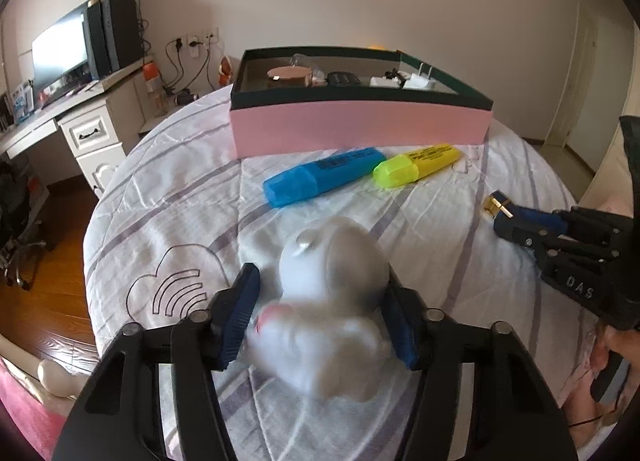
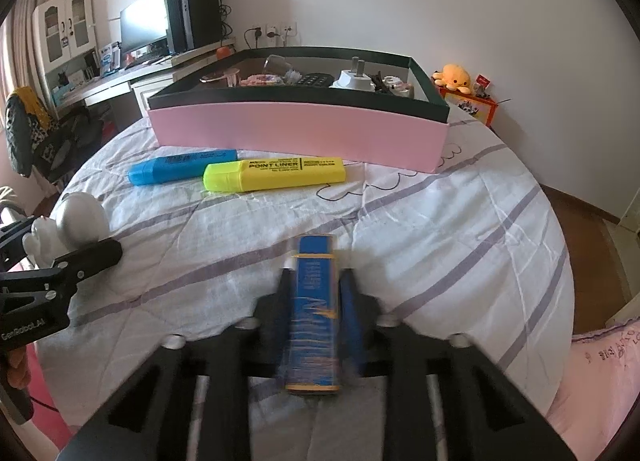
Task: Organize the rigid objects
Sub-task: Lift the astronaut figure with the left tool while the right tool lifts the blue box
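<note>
- Two highlighters lie side by side on the striped bedsheet, just in front of the pink box: the blue highlighter to the left, the yellow highlighter to the right, their caps close together.
- Left gripper reaches over the sheet, and its blue pads sit against both sides of the white figurine, gripping it; the figurine looks blurred.
- From the right wrist view, the same white figurine shows at the far left, caught in the left gripper.
- Right gripper is closed on a blue lighter with gold bands, its end poking out past the fingertips.
- From the left view, that blue lighter's gold tip points toward the yellow highlighter.
- Inside the dark-rimmed box, small odds and ends already rest along the far side.
</note>
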